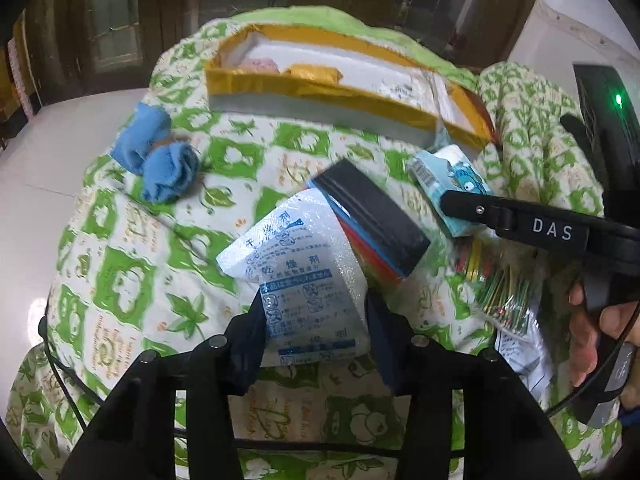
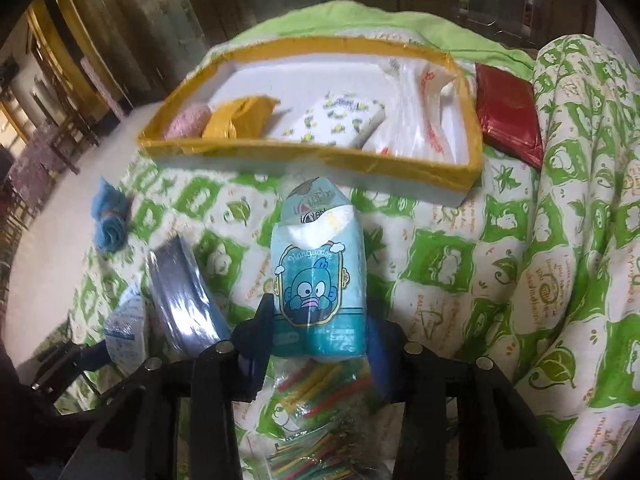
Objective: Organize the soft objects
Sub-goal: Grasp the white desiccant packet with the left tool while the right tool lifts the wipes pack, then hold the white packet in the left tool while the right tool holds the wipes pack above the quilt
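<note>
Only one blue sock bundle (image 1: 158, 152), untouched.

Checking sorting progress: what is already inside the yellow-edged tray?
In the yellow-edged tray: a pink fuzzy bundle, a yellow bag, a white patterned pack and clear plastic bags. Anything beneath the bags is hidden.

Right gripper (image 2: 318, 332) low centre, pads against blue tissue pack (image 2: 318, 276). Yellow-rimmed tray (image 2: 320, 160) across upper frame; red packet (image 2: 510, 120) upper right; blue cloth (image 2: 109, 216) left, on green-patterned quilt (image 2: 460, 272).
</note>
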A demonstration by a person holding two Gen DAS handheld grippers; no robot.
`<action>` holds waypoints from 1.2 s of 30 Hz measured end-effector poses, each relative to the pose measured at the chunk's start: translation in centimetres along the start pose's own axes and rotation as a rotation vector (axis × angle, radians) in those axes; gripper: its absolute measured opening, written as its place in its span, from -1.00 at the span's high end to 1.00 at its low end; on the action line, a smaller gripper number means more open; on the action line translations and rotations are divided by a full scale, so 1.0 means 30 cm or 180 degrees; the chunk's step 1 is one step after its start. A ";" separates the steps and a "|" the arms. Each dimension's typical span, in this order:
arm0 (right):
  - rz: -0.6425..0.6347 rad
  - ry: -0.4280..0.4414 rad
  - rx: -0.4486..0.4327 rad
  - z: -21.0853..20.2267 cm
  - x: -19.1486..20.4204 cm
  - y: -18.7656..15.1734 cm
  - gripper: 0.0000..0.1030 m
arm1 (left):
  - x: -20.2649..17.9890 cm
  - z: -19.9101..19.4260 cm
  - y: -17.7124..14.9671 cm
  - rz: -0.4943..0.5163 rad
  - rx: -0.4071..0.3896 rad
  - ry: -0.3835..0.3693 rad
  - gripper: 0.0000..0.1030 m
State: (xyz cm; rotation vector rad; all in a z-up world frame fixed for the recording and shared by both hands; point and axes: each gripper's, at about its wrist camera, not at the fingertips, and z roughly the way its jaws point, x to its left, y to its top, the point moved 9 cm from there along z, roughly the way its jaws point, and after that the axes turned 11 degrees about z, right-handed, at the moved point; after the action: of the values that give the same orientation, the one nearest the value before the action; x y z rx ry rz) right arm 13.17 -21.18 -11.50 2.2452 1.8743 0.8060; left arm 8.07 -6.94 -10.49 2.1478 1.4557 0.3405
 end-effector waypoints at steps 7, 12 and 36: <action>0.0129 0.0152 -0.0198 -0.049 -0.008 0.040 0.15 | 0.045 -0.046 0.028 -0.0119 -0.0184 0.0025 0.11; 0.0111 0.0159 -0.0159 -0.046 -0.009 0.034 0.15 | 0.042 -0.028 0.018 -0.0121 -0.0109 0.0016 0.11; 0.0215 0.0142 -0.0106 -0.036 -0.028 0.024 0.15 | 0.050 -0.036 0.018 -0.0132 -0.0126 0.0031 0.11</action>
State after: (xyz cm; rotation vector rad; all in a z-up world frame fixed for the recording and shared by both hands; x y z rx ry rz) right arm 13.23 -22.42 -10.56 2.3001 1.7985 0.8978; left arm 8.58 -5.44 -9.41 2.0845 1.4845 0.3619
